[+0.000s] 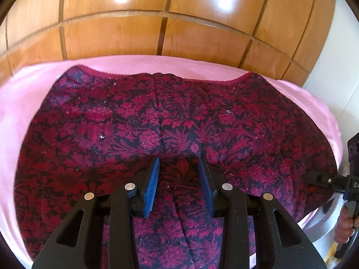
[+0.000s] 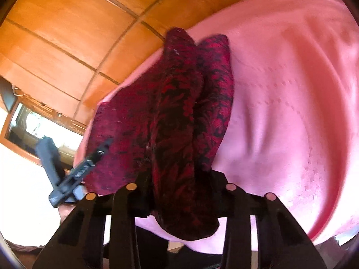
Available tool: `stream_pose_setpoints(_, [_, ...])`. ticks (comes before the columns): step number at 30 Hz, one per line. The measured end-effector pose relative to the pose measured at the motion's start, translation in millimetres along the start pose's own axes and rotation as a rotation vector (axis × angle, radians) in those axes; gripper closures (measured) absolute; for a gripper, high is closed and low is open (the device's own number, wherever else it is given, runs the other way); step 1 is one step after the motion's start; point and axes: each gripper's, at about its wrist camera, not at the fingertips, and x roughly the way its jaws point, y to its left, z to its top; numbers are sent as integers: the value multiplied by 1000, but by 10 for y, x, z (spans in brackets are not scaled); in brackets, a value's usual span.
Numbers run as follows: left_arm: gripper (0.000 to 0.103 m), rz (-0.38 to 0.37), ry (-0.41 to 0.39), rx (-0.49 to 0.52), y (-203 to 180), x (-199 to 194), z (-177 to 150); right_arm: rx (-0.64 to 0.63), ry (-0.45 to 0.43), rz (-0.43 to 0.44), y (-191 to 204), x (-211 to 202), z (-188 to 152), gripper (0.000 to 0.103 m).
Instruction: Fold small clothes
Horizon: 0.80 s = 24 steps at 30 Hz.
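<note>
Both grippers' fingers point(image 1: 154, 177) pinching red floral garment point(image 1: 179, 116) — pink cloth point(image 1: 22, 112) beneath

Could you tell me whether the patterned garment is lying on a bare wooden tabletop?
No, the red floral garment lies on a pink cloth, with wooden panelling only behind it.

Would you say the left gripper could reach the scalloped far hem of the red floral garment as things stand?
Probably yes. The left gripper is pinching the red floral garment near its close edge, and only flat cloth lies before the far hem; it would have to release first.
</note>
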Motion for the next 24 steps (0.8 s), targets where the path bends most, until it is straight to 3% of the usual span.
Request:
stream_pose_setpoints(5, [70, -138, 10, -117, 251, -34, 39, -77, -38, 61, 459, -122, 108, 73])
stream_pose_setpoints(14, [69, -245, -1, -217, 572, -122, 22, -262, -44, 203, 1485, 108, 220, 75])
stream_pose_setpoints(24, [70, -390, -164, -530, 1859, -926, -249, -448, 56, 234, 2285, 858, -23, 75])
